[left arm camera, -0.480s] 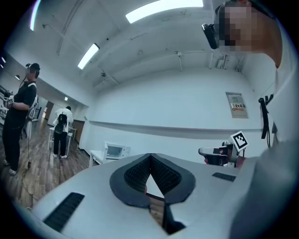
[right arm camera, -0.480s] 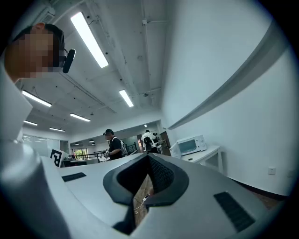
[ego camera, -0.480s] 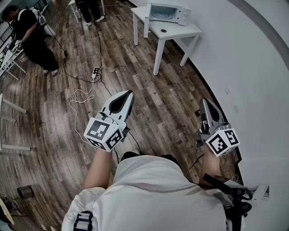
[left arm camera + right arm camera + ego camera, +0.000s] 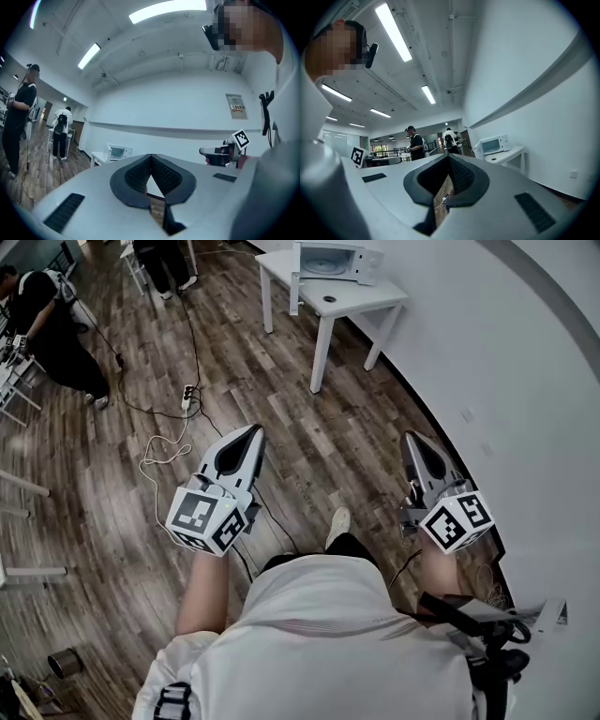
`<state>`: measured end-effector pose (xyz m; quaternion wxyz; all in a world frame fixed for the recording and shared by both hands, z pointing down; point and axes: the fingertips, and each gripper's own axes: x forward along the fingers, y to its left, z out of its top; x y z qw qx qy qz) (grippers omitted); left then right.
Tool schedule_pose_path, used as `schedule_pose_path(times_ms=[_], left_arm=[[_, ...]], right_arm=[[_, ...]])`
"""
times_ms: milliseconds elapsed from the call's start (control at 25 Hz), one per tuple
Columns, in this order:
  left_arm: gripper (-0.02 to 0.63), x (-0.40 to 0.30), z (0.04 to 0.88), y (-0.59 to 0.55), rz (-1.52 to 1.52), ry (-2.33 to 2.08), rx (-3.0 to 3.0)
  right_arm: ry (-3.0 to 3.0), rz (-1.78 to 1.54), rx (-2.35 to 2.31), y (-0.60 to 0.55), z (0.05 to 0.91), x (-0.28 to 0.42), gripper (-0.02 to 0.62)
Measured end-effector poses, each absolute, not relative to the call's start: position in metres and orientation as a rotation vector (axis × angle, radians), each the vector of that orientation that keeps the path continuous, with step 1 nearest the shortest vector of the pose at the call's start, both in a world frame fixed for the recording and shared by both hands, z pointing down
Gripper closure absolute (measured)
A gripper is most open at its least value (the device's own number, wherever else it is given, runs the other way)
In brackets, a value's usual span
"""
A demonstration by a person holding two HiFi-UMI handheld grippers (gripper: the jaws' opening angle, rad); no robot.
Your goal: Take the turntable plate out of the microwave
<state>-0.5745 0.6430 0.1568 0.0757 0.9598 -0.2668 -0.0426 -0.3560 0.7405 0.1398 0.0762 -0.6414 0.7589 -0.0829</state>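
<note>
The white microwave (image 4: 336,261) stands on a small white table (image 4: 361,298) far ahead by the curved wall; its door looks swung open to the left. The turntable plate cannot be made out from here. My left gripper (image 4: 255,430) and right gripper (image 4: 410,437) are held level over the wooden floor, far short of the table, both shut and empty. The microwave (image 4: 117,152) shows small beyond the closed left gripper (image 4: 151,156) in the left gripper view. In the right gripper view the microwave (image 4: 493,145) sits right of the closed right gripper (image 4: 449,157).
A power strip (image 4: 187,393) and loose cables (image 4: 155,460) lie on the floor ahead left. One person (image 4: 47,329) stands at far left, another (image 4: 161,261) by a table at the back. The white wall (image 4: 525,381) curves along the right. A small dark disc (image 4: 330,298) lies on the table.
The whole scene has slid in the head view as the person steps forward; a shoe now shows between the grippers. Both grippers stay shut and empty.
</note>
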Motion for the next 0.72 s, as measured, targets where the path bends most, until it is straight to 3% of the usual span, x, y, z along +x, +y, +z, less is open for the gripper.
schedule_pose_path(times_ms=[720], left_arm=[[0.597,-0.502,0.165,0.535,-0.108,-0.817,2.882]], right_arm=[[2.244,-0.289,-1.883,0.629,0.156,-0.28,0.595]])
